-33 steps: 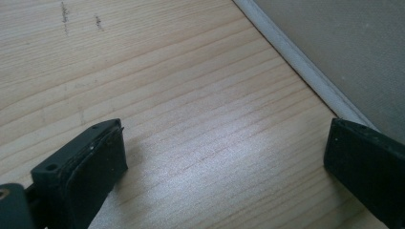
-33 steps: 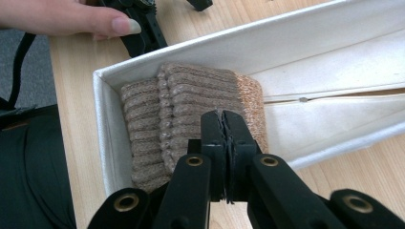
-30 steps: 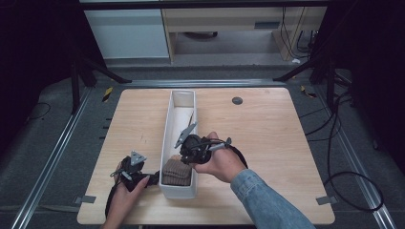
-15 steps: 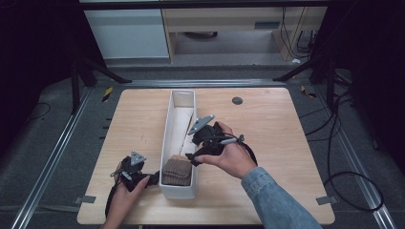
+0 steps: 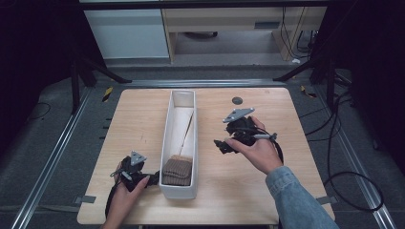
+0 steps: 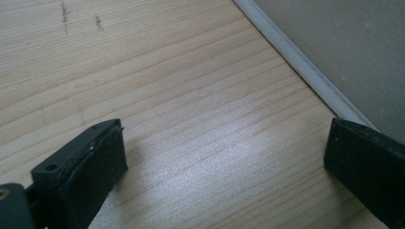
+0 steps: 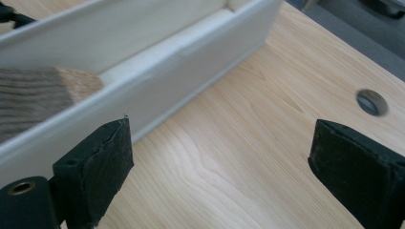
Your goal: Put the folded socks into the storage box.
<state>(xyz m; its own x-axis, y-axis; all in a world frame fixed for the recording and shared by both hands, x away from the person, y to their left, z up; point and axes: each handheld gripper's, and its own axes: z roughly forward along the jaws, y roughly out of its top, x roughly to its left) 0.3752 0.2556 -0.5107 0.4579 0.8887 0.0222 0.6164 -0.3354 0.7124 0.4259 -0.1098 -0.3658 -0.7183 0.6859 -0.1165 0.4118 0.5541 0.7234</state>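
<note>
On the pale wooden table (image 5: 143, 119), a long white rectangular bin (image 5: 166, 143) runs from 12 o'clock down to 6 o'clock just left of centre. In its near end, at about 6 o'clock, lies a folded brown ribbed knit cloth (image 5: 177, 171), and a thin stick-like thing (image 5: 187, 131) leans along the bin's floor beyond it, too fine to name. The right gripper (image 5: 222, 145) sits over bare wood at roughly 3 o'clock from the bin, well apart from its wall, held in the right hand (image 5: 258, 150) whose denim sleeve (image 5: 296, 200) comes in from 5 o'clock. Its jaws have just been opening and stand spread wide, with nothing between them; in the right gripper view they frame bare table, with the bin's white wall (image 7: 157, 86) and the ribbed cloth (image 7: 33, 95) at 10 o'clock and a round hole in the tabletop (image 7: 371, 102) at 2 o'clock. The same dark hole (image 5: 237, 100) shows in the high view at about 1 o'clock. The left gripper (image 5: 155, 177) rests low at 7 o'clock, just beside the bin's near-left wall, in the left hand (image 5: 125, 193). In the left gripper view its jaws are also spread apart over bare wood grain, pinching nothing, with the bin's base edge (image 6: 296, 62) running across at 2 o'clock.
</note>
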